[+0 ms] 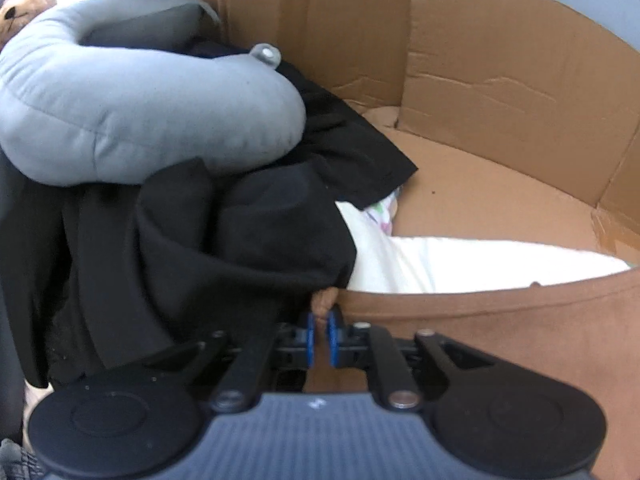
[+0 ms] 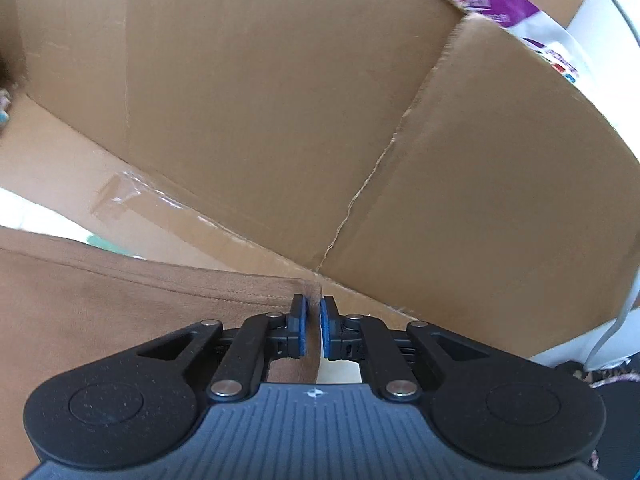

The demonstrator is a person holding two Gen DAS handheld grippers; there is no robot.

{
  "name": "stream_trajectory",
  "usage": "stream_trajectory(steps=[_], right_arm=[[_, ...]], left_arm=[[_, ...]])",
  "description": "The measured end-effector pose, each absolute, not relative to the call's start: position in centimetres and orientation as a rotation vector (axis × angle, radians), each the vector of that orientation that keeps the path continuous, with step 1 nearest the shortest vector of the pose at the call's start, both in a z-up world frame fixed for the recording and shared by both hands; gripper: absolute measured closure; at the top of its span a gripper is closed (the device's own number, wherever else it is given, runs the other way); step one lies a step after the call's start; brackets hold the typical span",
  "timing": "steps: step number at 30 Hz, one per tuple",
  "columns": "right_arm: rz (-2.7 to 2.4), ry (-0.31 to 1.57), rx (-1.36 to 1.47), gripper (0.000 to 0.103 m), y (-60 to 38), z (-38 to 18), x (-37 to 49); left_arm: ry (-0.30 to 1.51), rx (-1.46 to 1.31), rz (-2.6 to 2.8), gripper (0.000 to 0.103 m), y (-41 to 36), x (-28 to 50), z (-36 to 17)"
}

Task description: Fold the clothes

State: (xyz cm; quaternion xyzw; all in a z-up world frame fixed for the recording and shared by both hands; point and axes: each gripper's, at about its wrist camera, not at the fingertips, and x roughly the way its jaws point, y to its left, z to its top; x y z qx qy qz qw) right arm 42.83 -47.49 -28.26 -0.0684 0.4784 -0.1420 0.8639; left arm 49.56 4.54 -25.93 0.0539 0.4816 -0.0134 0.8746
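Note:
A brown suede-like garment (image 1: 500,332) hangs stretched between my two grippers over an open cardboard box (image 1: 500,60). In the left wrist view my left gripper (image 1: 321,330) is shut on a bunched corner of it, right beside a heap of black clothes (image 1: 208,248). My right gripper (image 2: 313,330) pinches the garment's other top corner (image 2: 308,290) in the right wrist view, close to the box's right wall (image 2: 460,200). The brown garment (image 2: 120,304) spreads away to the left of that gripper. A white cloth (image 1: 440,264) lies in the box behind the brown edge.
A grey neck pillow (image 1: 132,112) rests on the black clothes at the left. A plush toy (image 1: 20,8) shows in the far left corner. Bare box floor (image 1: 500,204) lies beyond the white cloth. A white and purple bag (image 2: 552,28) stands outside the box's right wall.

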Motion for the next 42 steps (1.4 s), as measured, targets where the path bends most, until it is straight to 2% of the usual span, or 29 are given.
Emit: stream_trajectory(steps=[4, 11, 13, 14, 19, 25, 32, 35, 37, 42], right_arm=[[-0.247, 0.979, -0.104, 0.094, -48.0, -27.1, 40.6], [-0.153, 0.959, -0.046, 0.092, -49.2, -23.9, 36.5], [-0.139, 0.951, -0.021, 0.086, -49.6, -22.9, 34.7], [-0.133, 0.946, -0.01, 0.074, -49.7, -22.4, 33.8], [-0.099, 0.931, 0.025, 0.072, -49.8, -20.9, 28.6], [-0.094, 0.945, 0.086, 0.072, -49.4, -24.0, 22.8], [-0.126, 0.983, 0.202, 0.072, -48.7, -30.0, 17.7], [-0.162, 0.984, 0.231, 0.071, -48.7, -30.6, 16.5], [-0.142, 0.982, 0.214, 0.068, -48.3, -30.8, 16.2], [-0.134, 0.988, 0.206, 0.067, -48.2, -31.3, 15.6]], left_arm=[[0.945, 0.036, -0.034, 0.088, 5.4, 48.1, -24.3], [0.916, 0.025, -0.077, 0.088, 6.1, 43.5, -22.2], [0.915, 0.008, -0.088, 0.088, 6.5, 41.8, -21.6], [0.915, -0.002, -0.091, 0.088, 6.8, 40.8, -21.3], [0.915, -0.018, -0.081, 0.087, 7.5, 36.6, -20.6], [0.926, -0.062, -0.052, 0.076, 9.1, 31.1, -21.2], [0.96, -0.066, -0.041, 0.074, 10.5, 26.8, -24.2], [0.977, -0.079, -0.045, 0.073, 10.9, 25.1, -25.3], [0.983, -0.094, -0.039, 0.068, 11.5, 23.9, -25.7], [0.997, -0.15, -0.049, 0.068, 12.3, 21.1, -27.1]])
